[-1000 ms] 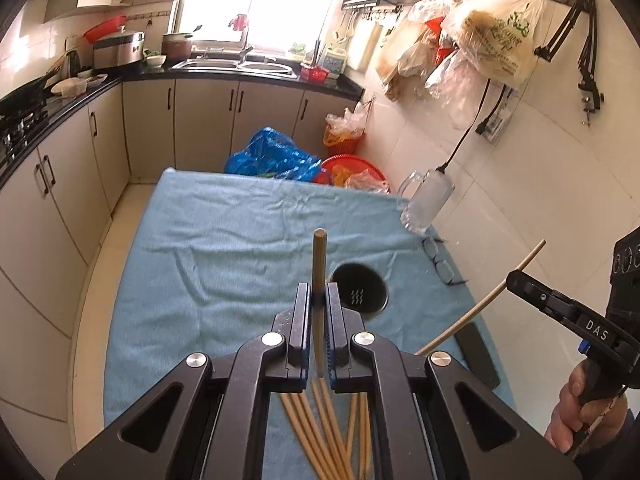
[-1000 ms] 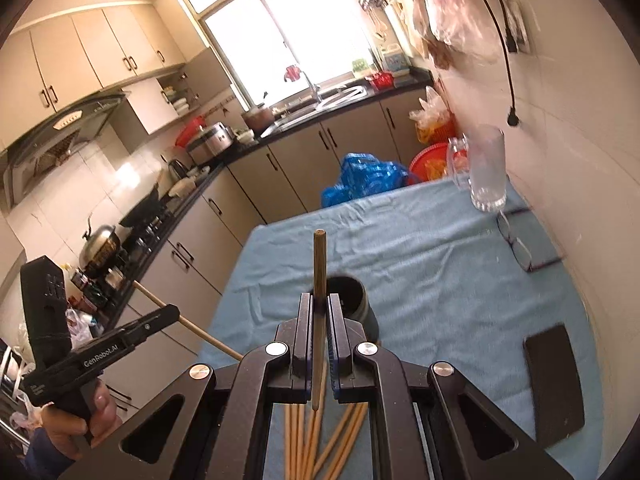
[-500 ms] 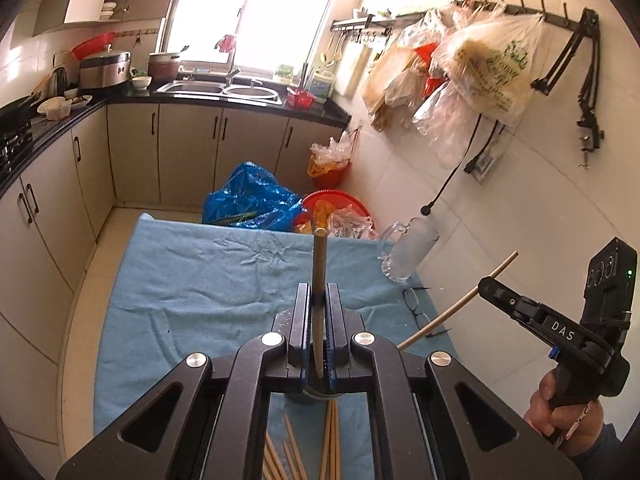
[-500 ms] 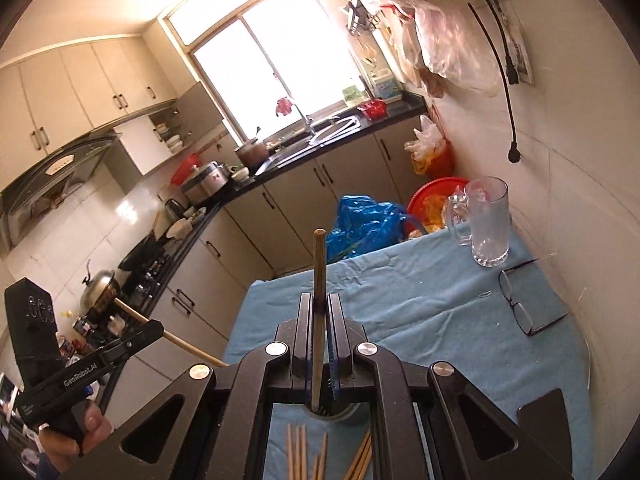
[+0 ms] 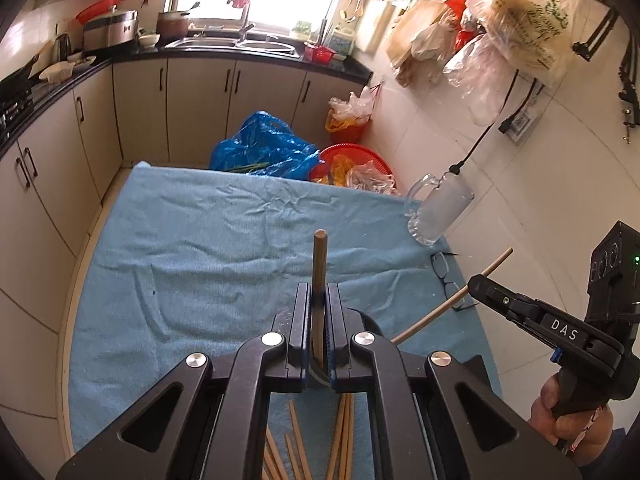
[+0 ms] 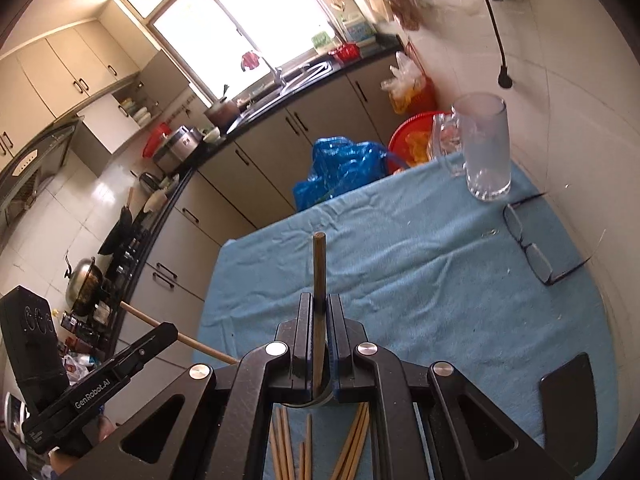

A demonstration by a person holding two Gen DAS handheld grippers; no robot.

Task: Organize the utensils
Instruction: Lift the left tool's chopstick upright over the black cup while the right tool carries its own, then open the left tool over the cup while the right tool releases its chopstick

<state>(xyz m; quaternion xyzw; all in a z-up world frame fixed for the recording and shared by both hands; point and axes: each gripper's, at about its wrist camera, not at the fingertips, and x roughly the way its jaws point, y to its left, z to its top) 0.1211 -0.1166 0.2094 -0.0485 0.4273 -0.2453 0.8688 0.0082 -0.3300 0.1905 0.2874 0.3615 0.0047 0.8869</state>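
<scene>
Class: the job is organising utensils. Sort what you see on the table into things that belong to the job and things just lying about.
Belonging:
wooden chopstick in the left gripper
wooden chopstick in the right gripper
loose wooden chopsticks
round black holder

Lying about:
clear glass mug
black-framed glasses
flat black slab

Blue cloth [image 6: 420, 280] covers tabletop. Glass mug [image 6: 484, 148] upright at 1 o'clock; eyeglasses [image 6: 532, 248] near it at 2. Black phone [image 6: 568, 396] flat at 4. Blue plastic bag [image 5: 264, 148] beyond far edge.

"DAS" on right gripper [image 5: 486, 290] | "GenRobot.AI" on left gripper [image 6: 160, 334]
</scene>
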